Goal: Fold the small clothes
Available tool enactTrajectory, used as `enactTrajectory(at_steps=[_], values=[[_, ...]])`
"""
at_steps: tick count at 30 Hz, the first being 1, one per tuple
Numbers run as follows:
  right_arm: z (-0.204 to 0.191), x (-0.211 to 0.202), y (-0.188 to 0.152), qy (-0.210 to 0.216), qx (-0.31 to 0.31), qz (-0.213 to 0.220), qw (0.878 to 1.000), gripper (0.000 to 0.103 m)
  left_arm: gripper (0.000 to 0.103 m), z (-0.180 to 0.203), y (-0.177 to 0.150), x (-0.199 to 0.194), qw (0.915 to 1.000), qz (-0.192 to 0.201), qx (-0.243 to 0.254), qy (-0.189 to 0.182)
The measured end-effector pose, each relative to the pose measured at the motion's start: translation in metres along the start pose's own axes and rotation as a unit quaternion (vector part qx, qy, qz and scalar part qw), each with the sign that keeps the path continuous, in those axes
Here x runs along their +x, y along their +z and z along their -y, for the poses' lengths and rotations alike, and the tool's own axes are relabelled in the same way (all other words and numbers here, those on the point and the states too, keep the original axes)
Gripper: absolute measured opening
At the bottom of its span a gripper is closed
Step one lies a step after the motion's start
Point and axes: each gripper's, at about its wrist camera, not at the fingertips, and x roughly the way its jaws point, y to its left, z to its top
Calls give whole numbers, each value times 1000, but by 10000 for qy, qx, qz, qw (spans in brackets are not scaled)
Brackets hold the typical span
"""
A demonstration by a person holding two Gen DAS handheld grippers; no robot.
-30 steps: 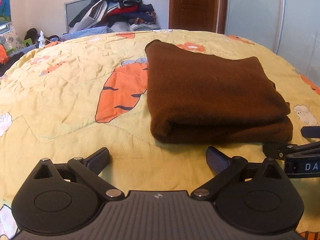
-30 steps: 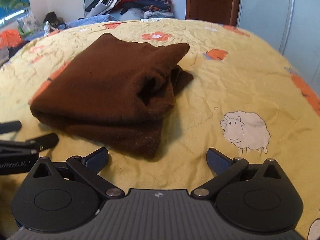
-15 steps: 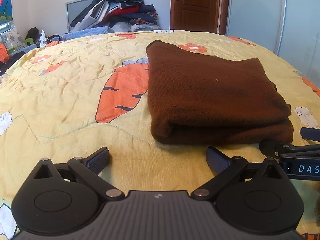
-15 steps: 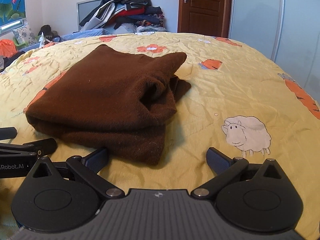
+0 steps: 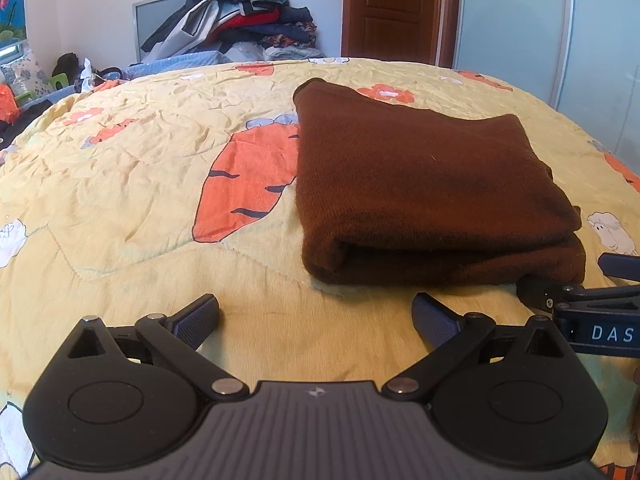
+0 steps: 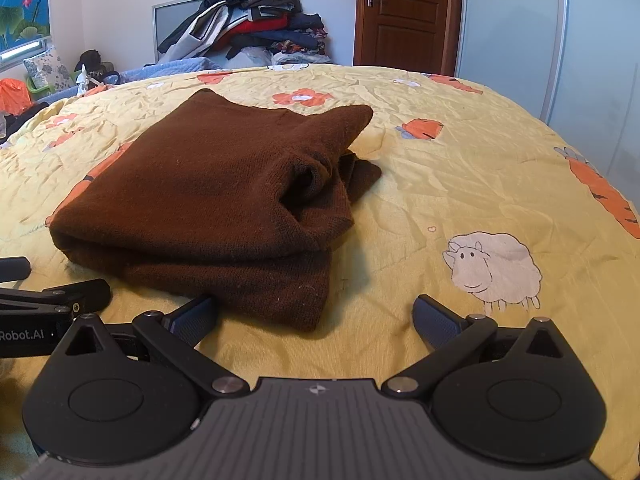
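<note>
Both claws, left claw (image 5: 316, 314) and right claw (image 6: 316, 314), gape before the folded brown sweater (image 5: 424, 188).

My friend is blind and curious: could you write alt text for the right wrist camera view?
A folded brown sweater lies on a yellow bedspread printed with carrots and sheep, just beyond the open right gripper, which holds nothing. The left gripper pokes in at the left edge, and a pile of clothes sits against the far wall beside a wooden door.

Home bedroom: yellow carrot-and-sheep printed bedspread (image 6: 460, 184) directly ahead; heap of mixed clothes (image 6: 256, 24) beyond it; brown panelled wooden door (image 6: 404, 12) far ahead-right.
</note>
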Motion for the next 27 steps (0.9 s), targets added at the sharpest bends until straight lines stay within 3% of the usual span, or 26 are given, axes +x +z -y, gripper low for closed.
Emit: enactTrajectory(at_steps=[27], values=[[1,1,1,-1,0,-5,10000,103,103,-1,-3,-2,10000,48,6,-3]])
